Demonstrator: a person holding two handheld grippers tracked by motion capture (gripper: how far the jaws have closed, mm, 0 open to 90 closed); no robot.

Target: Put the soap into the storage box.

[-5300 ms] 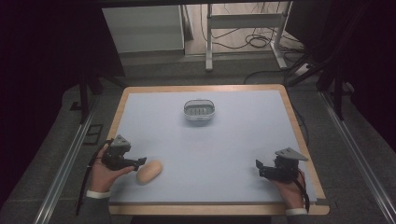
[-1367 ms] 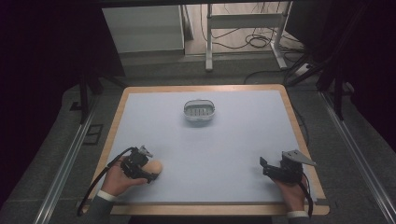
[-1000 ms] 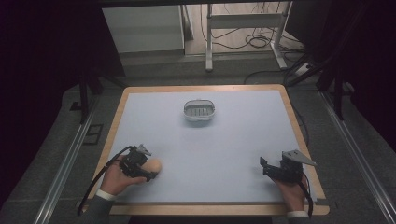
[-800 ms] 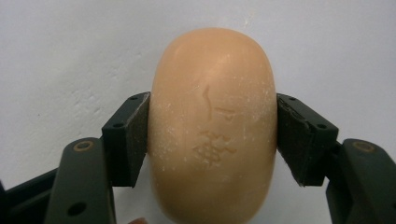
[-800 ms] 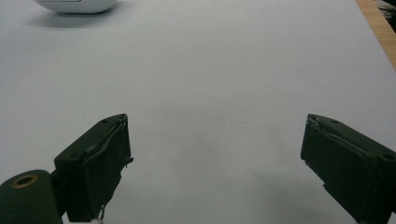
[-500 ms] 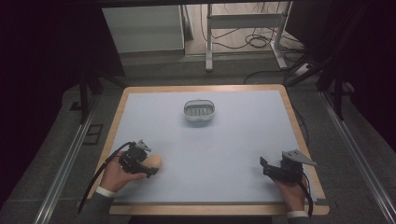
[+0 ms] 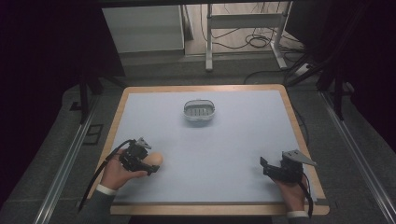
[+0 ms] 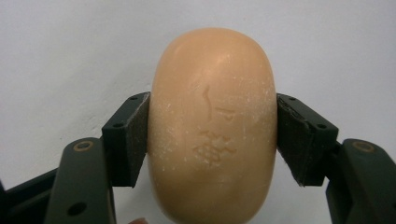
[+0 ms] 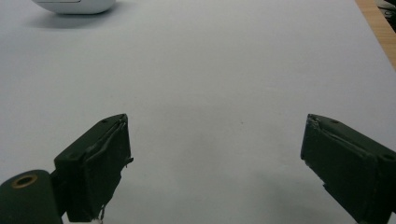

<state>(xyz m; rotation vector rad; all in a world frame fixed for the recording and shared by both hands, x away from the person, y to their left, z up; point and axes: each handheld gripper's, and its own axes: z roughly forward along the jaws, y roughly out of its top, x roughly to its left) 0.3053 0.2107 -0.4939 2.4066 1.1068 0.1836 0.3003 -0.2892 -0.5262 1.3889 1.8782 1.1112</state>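
Note:
A tan oval bar of soap [image 8: 212, 126] with a stamped mark sits between the jaws of my left gripper [image 8: 212, 135], which press on both its sides. From above, that soap [image 7: 154, 159] and the left gripper [image 7: 148, 164] are at the table's front left, just above the white mat. My right gripper [image 7: 265, 167] rests at the front right, and its jaws stand wide apart over bare mat [image 9: 215, 140] with nothing between them. A small white slotted soap dish [image 7: 200, 110] stands at the middle back; its edge [image 9: 74, 5] shows at the top left of the right gripper view.
The white mat [image 7: 233, 140] covers a wooden-edged table [image 7: 299, 135]. Dark floor, metal rails [image 7: 355, 154] and a desk frame with cables [image 7: 243, 28] lie beyond the table.
My left gripper moved in from the left onto the soap, closed on it, and has shifted slightly forward with it. The right gripper has stayed in place.

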